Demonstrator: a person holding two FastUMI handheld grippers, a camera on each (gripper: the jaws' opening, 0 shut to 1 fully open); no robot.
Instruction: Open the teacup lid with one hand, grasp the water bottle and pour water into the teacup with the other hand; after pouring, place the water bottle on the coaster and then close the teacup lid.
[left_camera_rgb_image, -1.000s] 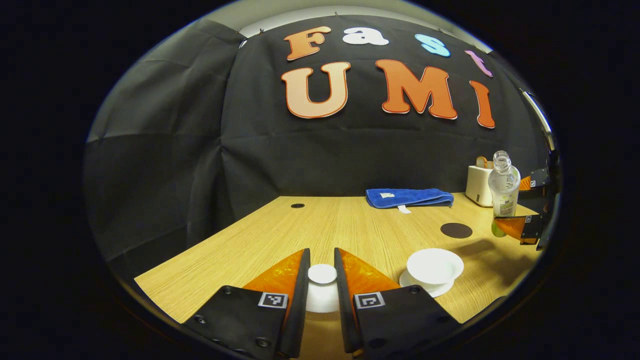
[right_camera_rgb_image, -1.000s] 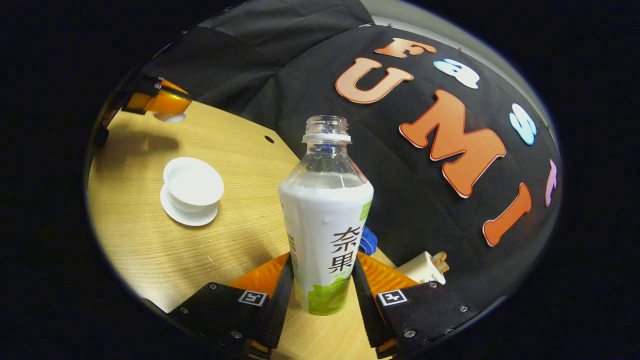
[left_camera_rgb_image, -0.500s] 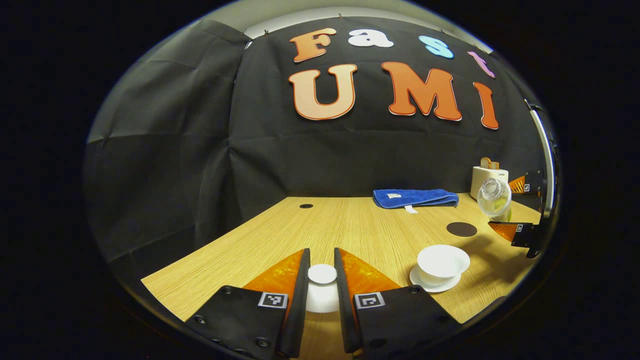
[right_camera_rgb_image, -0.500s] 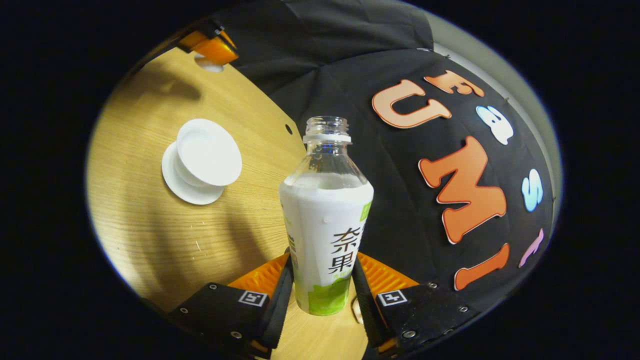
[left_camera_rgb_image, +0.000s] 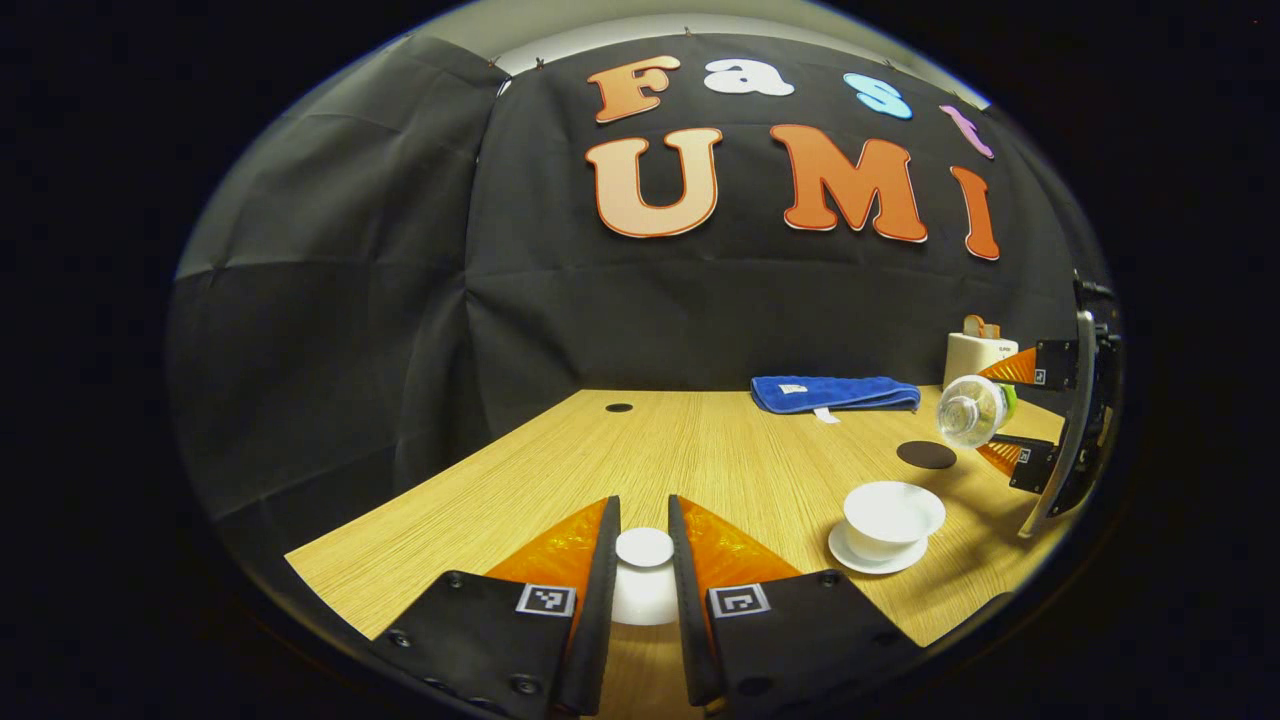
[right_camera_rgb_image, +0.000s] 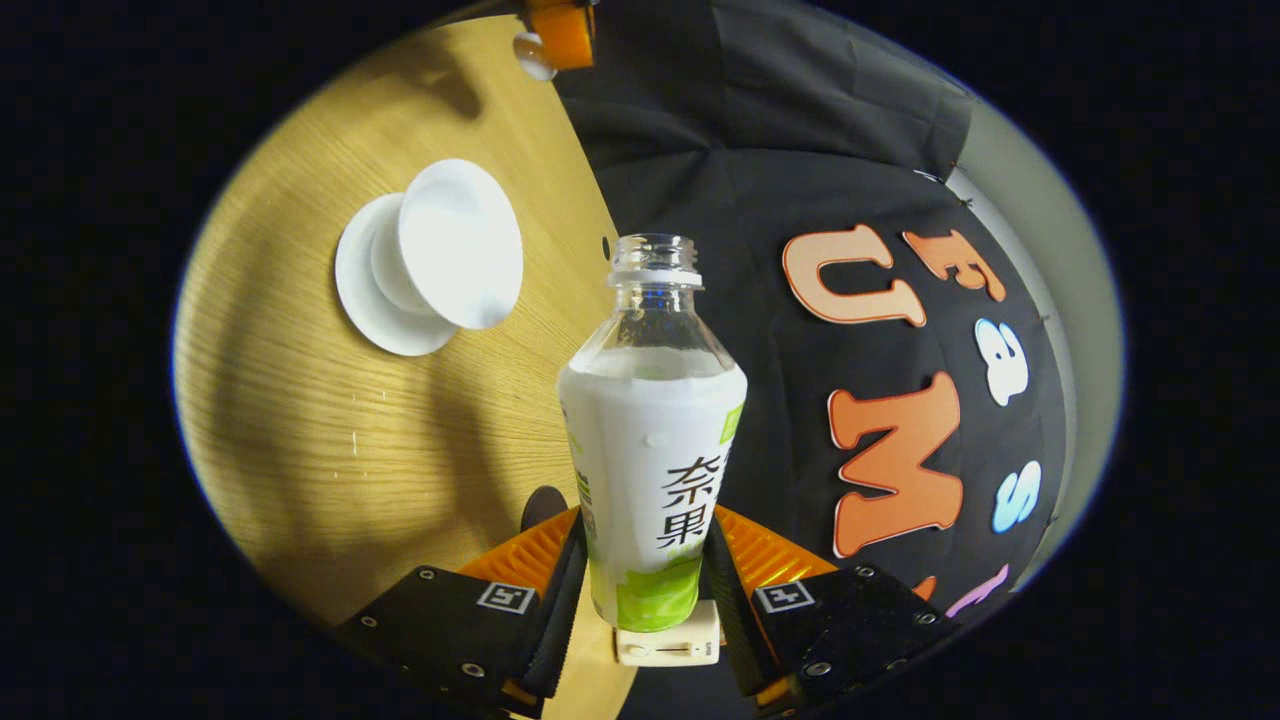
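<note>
Tipping, the bottle (right_camera_rgb_image: 652, 440), clamped in the right tongs (right_camera_rgb_image: 645, 590), pointed its neck past the cup (right_camera_rgb_image: 455, 245) at upper left; left tongs (left_camera_rgb_image: 644, 570) gripped the lid (left_camera_rgb_image: 644, 548).

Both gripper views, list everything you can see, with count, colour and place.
Table: one, light wood, under everything.
Teacup: one, white, open, on saucer.
Saucer: one, white, on table, right.
Lid: one, white, between left tool's fingers.
Bottle: one, clear, white-green label, uncapped, tipped toward teacup.
Coaster: one, dark, beyond teacup.
Towel: one, blue, folded, by wall.
Box: one, white, far right.
Left tool: holds lid.
Right tool: holds bottle.
</note>
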